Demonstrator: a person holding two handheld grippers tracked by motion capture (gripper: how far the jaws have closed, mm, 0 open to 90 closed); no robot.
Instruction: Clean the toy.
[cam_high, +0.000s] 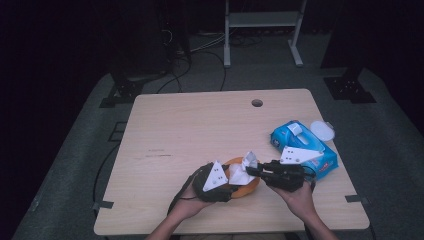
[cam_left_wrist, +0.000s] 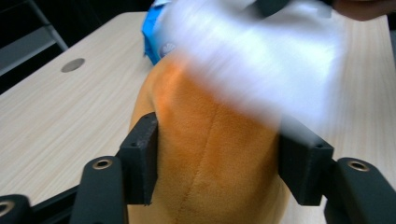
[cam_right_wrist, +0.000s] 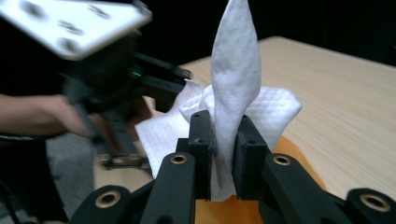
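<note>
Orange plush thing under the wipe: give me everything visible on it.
The orange plush thing looks like soft, fuzzy fabric, rounded, with a stitched seam down its middle. It sits on the table near the front edge, clamped on both sides by the left hand-held gripper. A white wipe, pinched in the right hand-held gripper, drapes over its top. Its overall shape stays unclear.

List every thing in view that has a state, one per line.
Orange plush toy: gripped by left hand-held gripper.
White wet wipe: pinched in right hand-held gripper, draped on the toy.
Blue wipes pack: lying flat, flap lid raised.
</note>
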